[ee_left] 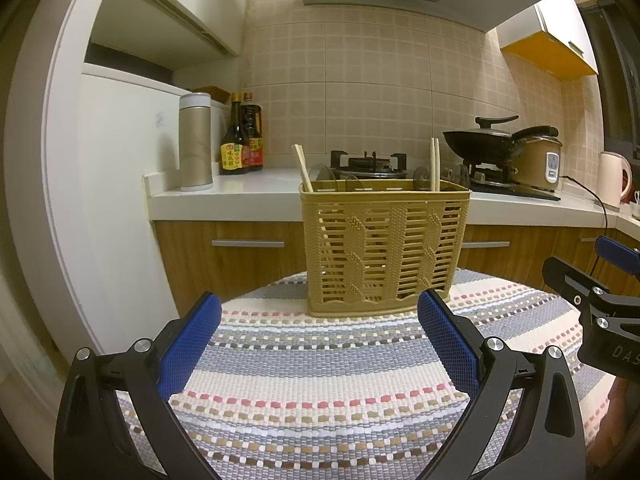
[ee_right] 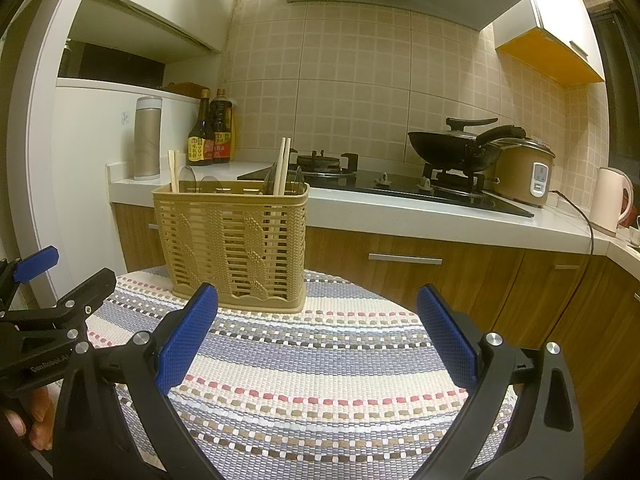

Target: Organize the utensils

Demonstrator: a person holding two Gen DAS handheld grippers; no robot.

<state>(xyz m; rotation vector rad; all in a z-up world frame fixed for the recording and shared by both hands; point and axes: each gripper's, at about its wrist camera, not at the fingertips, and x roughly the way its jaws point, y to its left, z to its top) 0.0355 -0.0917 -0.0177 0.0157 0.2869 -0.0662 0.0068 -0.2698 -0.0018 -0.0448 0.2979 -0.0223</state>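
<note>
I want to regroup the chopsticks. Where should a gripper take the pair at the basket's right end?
Grip the upright wooden chopstick pair on its bare tops above the tan plastic basket rim, coming from above: the slatted walls enclose everything lower, and the open right gripper is nearer.

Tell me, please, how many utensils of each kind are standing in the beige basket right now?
Chopsticks: 4, as one pair at the left end and one pair toward the right of the basket.
Translucent dark spoons: 4 bowls show above the rim.
Total: 8

Chopsticks (ee_left: 303,168) in basket (ee_left: 384,248) on mat (ee_left: 320,360)
</note>
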